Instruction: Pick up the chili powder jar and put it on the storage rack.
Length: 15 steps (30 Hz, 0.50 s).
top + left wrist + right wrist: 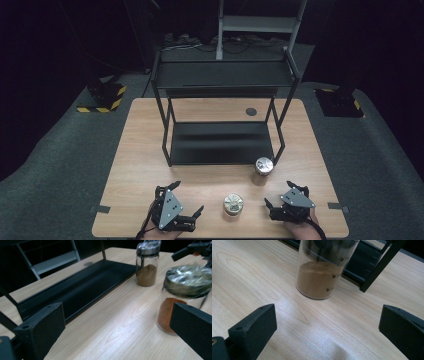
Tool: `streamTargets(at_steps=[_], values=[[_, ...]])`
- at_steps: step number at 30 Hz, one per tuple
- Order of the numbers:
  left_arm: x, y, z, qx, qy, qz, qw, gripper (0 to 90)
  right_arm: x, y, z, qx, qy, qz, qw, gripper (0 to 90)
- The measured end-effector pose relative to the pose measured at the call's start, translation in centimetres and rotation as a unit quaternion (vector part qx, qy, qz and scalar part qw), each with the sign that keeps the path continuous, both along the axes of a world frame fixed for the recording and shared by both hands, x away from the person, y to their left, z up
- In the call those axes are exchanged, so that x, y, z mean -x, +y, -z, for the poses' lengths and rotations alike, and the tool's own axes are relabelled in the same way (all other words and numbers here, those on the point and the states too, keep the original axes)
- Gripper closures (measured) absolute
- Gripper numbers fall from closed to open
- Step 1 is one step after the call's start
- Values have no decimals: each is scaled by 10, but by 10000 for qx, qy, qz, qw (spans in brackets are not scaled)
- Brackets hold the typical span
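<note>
The left gripper (186,218) is hovering over the near-left part of the tabletop (140,165), close to its near edge, with its jaws standing wide apart and holding nothing. In the left gripper view the same jaws are framing bare wood, and the jar of orange powder (183,298) is sitting just beside the right-hand jaw, not touching it as far as can be told.

That jar (233,204), capped with a shiny metal lid, is standing upright near the middle of the near edge, between the two grippers and apart from both.

Behind it, the black two-level rack (222,145) is occupying the centre and far half of the tabletop.

The jar of brown powder (263,166) is standing upright just in front of the rack's near-right leg.

The right gripper (272,208) is hovering by the near-right corner of the tabletop, its jaws also spread wide and empty. In the right gripper view it is facing the brown-powder jar (322,277), which is sitting well ahead of the jaws.
</note>
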<state>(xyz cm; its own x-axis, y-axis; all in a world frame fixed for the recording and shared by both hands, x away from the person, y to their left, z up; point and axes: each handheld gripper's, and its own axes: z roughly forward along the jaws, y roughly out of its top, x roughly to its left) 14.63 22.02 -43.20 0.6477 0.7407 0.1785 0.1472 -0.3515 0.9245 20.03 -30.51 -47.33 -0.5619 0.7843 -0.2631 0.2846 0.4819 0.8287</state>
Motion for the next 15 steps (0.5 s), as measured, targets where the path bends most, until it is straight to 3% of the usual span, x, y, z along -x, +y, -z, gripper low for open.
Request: streamTargets(at_steps=[6,15], values=[[2,-6,-2,44,-60,150,9999,3,0,0,0,-4,11,-1,10000,4],[-2,-19,-1,207,18,375,9991,3,-1,0,-1,12,31,-21,10000,4]])
